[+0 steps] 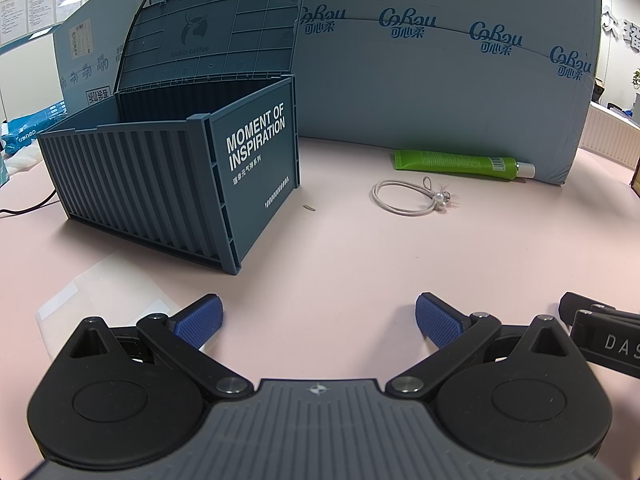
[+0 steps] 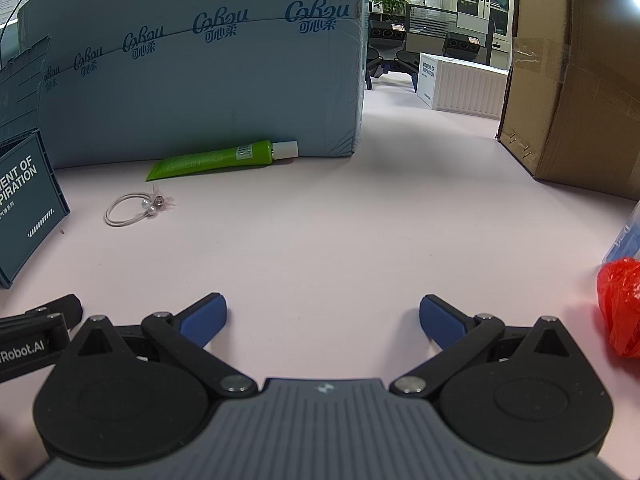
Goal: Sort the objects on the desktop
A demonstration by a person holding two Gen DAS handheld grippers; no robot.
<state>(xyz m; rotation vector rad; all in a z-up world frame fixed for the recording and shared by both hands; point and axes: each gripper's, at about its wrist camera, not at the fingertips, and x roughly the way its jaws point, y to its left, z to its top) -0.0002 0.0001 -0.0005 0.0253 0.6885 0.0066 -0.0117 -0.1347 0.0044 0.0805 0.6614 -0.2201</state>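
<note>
1. Fingers on both my left gripper (image 1: 318,318) and right gripper (image 2: 323,318) are spread, empty.
2. Hair tie (image 1: 414,198) and green tube (image 1: 460,164) lie far right of the open container box (image 1: 168,168).
3. I fear the thin tie slipping flat against the worktop (image 1: 360,264).

- Pink counter (image 1: 360,264).
- Dark blue ribbed container box (image 1: 160,184), white lettering.
- Bright green tube (image 1: 452,162), white cap.
- Cream hair tie (image 1: 404,198), pearl beads.
- Red plastic bag (image 2: 620,304).
</note>
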